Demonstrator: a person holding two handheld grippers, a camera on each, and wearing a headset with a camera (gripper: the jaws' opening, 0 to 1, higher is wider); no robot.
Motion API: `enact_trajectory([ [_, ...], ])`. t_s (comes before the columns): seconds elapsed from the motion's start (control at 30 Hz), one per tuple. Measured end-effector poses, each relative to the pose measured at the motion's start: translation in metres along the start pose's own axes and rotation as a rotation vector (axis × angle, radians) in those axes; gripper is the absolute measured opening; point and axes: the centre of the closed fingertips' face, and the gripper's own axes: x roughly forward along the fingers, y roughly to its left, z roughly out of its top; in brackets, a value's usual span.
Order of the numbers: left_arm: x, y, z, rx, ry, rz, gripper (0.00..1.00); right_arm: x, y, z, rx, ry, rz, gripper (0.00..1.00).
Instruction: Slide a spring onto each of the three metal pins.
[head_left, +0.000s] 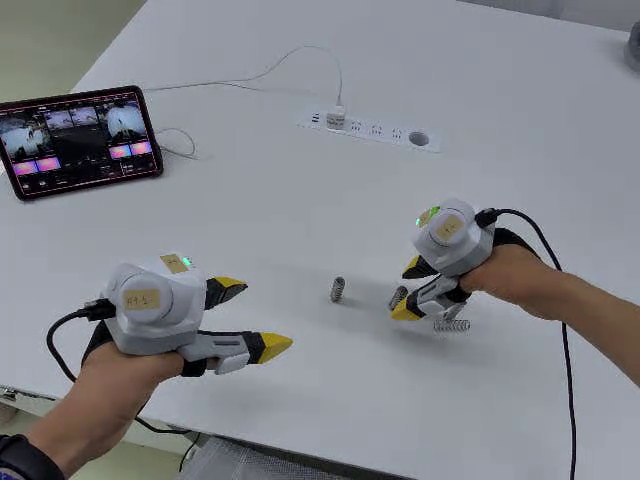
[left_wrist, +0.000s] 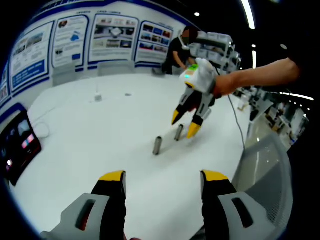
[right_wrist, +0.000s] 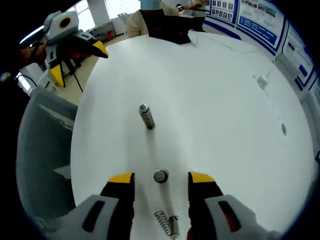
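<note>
The left gripper (head_left: 250, 316) is hovering at seven o'clock over the white table (head_left: 300, 210), its jaws standing wide apart around nothing. Near the middle, a pin wearing a spring (head_left: 338, 289) is standing upright. Just at its three o'clock, the right gripper (head_left: 408, 289) is pointing down with its jaws parted either side of a bare pin (right_wrist: 160, 176), not touching it, while a loose spring (head_left: 452, 325) is lying flat at that gripper's five o'clock.
</note>
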Motion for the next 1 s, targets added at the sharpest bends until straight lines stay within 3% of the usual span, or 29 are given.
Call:
enact_trajectory([
  [0.33, 0.001, -0.004, 0.003, 0.007, 0.000, -0.011, 0.63, -0.008, 0.001, -0.002, 0.059, -0.048, -0.016, 0.45],
  [1.0, 0.006, -0.013, 0.009, 0.023, 0.002, -0.030, 0.64, -0.036, 0.001, -0.004, 0.297, -0.288, -0.071, 0.48],
])
